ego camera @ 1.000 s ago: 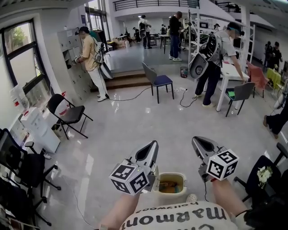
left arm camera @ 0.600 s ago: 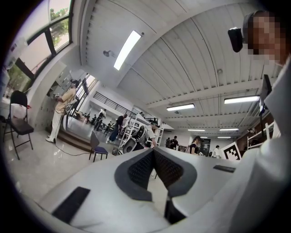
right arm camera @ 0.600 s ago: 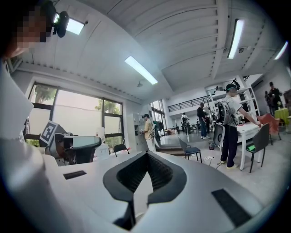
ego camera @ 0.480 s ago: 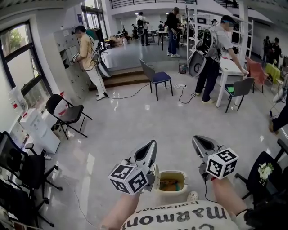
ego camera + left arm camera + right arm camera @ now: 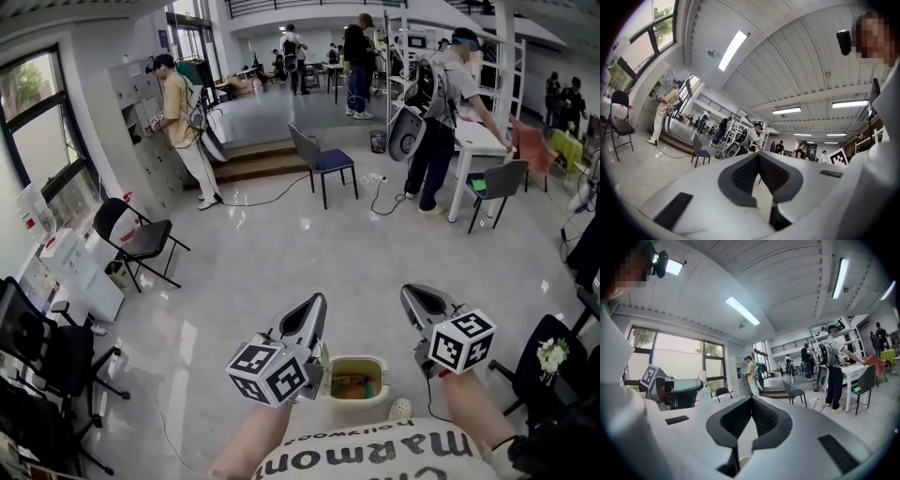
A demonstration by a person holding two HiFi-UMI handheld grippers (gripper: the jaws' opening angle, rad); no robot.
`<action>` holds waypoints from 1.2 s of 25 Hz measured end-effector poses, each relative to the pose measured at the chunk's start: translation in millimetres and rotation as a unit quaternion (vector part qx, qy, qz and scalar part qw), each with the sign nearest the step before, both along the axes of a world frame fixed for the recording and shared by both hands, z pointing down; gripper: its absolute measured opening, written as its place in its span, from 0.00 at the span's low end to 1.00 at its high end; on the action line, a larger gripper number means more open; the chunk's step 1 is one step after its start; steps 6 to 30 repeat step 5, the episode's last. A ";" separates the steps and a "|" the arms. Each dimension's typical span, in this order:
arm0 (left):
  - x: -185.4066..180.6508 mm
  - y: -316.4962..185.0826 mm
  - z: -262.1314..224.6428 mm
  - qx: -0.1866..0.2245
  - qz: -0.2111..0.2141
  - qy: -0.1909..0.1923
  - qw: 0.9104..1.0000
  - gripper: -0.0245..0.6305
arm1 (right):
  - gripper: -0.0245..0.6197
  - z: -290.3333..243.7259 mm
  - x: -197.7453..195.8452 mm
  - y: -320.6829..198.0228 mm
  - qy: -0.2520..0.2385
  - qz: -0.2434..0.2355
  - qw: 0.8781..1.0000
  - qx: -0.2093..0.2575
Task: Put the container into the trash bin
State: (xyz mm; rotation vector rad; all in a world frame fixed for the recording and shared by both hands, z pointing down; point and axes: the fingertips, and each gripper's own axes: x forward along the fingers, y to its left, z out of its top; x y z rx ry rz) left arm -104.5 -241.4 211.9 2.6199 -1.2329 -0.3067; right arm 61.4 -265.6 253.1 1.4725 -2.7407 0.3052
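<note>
Looking steeply down at a glossy grey floor [image 5: 281,253] in a large open hall, I hold one claw in each hand, close to my chest.

At the far left, black office chairs [image 5: 42,347] crowd the wall under a window. Beyond them stands a black folding chair [image 5: 141,239], and further back a person in a tan top [image 5: 180,117] faces a bank of lockers.

My left claw [image 5: 317,302] points forward and up. Its marker cube faces the head camera. In the left gripper view its dark ribbed pads [image 5: 745,174] meet at the tips with nothing between them, so it is closed and empty.

Between my two claws and lower down, a cream trash bin [image 5: 330,386] stands on the floor with its top open. Something orange and brown lies inside it. I cannot tell whether that is the container, and I see the container nowhere else. A small pale ball [image 5: 400,410] sits on the floor just beside the bin's right side.

My right claw [image 5: 412,298] is raised the same way. In the right gripper view its pads [image 5: 738,418] touch at the tips, closed on nothing.

Well behind, a blue-seated chair [image 5: 323,164] stands alone. To its right a person with a backpack [image 5: 441,112] leans over a white surface [image 5: 478,141], with a grey chair [image 5: 502,187] next to it. At the far right edge, a black chair holds a pale flower [image 5: 548,359].
</note>
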 end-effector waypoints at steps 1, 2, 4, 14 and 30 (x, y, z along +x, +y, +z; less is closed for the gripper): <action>0.4 0.2 0.1 -0.001 0.000 0.001 1.000 0.05 | 0.04 0.2 0.6 0.3 0.000 0.000 1.000 -0.001; 1.0 0.4 0.3 -0.001 0.000 0.002 1.000 0.05 | 0.04 0.7 1.1 0.5 0.001 0.000 1.000 -0.001; 2.6 0.6 1.3 -0.002 0.001 0.003 1.000 0.05 | 0.04 2.0 2.9 1.0 0.002 0.000 1.000 -0.002; 3.5 0.7 1.9 -0.002 0.001 0.004 1.000 0.05 | 0.04 2.7 3.9 1.1 0.002 0.000 1.000 -0.002; 3.5 0.7 1.9 -0.002 0.001 0.004 1.000 0.05 | 0.04 2.7 3.9 1.1 0.002 0.000 1.000 -0.002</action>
